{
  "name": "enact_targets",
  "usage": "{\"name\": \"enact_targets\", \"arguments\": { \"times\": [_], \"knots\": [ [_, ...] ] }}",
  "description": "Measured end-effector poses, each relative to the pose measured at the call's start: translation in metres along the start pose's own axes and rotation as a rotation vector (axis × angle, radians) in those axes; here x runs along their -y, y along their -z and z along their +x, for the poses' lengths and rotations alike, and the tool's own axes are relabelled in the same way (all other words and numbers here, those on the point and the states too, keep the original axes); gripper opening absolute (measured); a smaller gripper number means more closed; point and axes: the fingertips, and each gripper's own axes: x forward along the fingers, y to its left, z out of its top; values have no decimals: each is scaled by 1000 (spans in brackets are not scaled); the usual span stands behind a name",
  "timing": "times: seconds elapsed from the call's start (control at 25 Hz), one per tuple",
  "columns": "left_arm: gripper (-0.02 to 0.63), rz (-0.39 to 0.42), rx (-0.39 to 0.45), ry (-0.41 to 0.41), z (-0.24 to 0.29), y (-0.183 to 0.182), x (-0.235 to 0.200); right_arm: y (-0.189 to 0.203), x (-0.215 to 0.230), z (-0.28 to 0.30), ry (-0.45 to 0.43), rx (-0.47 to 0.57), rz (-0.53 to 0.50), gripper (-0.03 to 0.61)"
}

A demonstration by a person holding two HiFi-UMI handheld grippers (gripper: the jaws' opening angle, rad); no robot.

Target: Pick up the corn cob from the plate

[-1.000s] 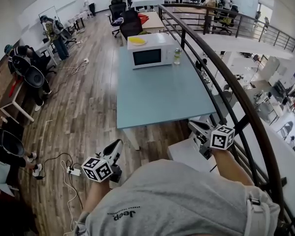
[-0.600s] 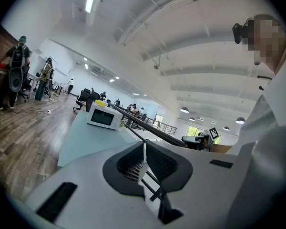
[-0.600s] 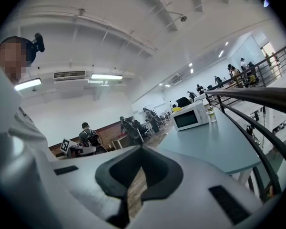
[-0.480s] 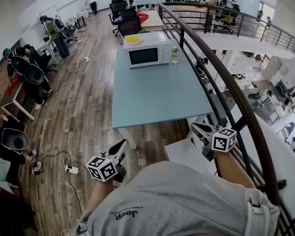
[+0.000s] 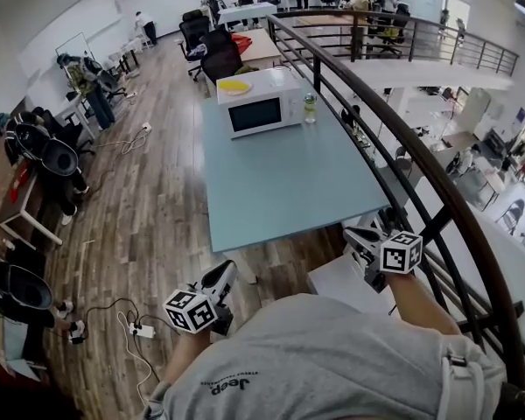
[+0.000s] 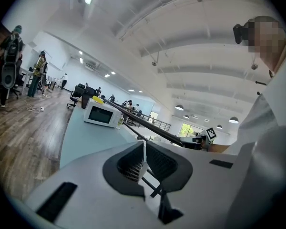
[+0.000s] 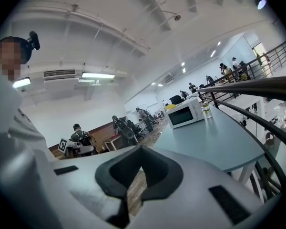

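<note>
A yellow thing (image 5: pixel 234 87) lies on top of the white microwave (image 5: pixel 254 112) at the far end of the pale blue table (image 5: pixel 280 182); it is too small to tell whether it is a plate or the corn cob. Both grippers are held close to the person's body, short of the table's near edge. My left gripper (image 5: pixel 223 274) is over the wooden floor, shut and empty. My right gripper (image 5: pixel 357 234) is near the railing, also shut with nothing in it. The microwave (image 6: pixel 101 114) shows far ahead in the left gripper view, and the microwave (image 7: pixel 183 113) in the right gripper view too.
A clear bottle (image 5: pixel 309 106) stands right of the microwave. A dark curved railing (image 5: pixel 402 156) runs along the table's right side. A white bench (image 5: pixel 337 278) sits below the right gripper. Cables and a power strip (image 5: pixel 143 330) lie on the floor at left. People and office chairs fill the far room.
Both grippers have drifted a little down and to the right in the head view, staying shut. The head view has shifted, so the table and microwave sit slightly differently in frame.
</note>
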Motion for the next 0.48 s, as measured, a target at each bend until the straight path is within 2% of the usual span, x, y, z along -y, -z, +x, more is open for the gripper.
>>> {"name": "enact_targets", "arguments": {
  "times": [0.28,0.48],
  "knots": [
    [32,38,15,42,-28,-56,-87,-25,-47,89,18,30,-36,15],
    [32,36,17,51,-52,-84,-149,-39,-78,155,22,33,-51,15]
  ]
}}
